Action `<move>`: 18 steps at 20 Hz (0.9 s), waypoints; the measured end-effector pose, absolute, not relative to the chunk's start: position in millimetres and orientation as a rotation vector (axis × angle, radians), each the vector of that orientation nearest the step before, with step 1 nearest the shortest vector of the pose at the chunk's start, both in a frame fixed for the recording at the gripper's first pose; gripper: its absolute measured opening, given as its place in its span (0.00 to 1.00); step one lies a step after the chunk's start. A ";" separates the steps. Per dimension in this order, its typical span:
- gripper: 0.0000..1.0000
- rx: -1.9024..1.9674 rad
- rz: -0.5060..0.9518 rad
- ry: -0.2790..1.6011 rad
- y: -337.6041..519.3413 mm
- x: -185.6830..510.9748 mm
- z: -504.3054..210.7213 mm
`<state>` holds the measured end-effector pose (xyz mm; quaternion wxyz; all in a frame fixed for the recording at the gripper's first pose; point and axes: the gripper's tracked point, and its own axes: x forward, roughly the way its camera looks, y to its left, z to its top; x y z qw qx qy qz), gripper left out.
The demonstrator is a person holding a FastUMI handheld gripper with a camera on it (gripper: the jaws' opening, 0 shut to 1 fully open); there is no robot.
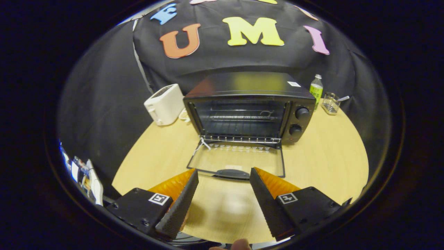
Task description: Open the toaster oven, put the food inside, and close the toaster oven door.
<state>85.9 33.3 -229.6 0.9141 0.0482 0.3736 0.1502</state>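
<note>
A black toaster oven (249,104) stands on the wooden table, straight ahead of me. Its glass door (239,160) is folded down flat onto the table, with the handle (232,173) at the near edge. Inside, a wire rack (242,118) is visible and nothing lies on it that I can make out. My gripper (223,173) is open just short of the door's handle, with nothing between its fingers. I cannot see any food item clearly.
A white pop-up toaster (165,104) sits left of the oven. To the oven's right stand a green bottle (316,91) and a small clear holder (331,103). Bare wooden table (322,156) lies right of the door. Someone's fingertip (239,245) shows below the gripper.
</note>
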 end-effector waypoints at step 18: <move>0.91 0.442 0.526 1.345 114.6 -13.1 -312.2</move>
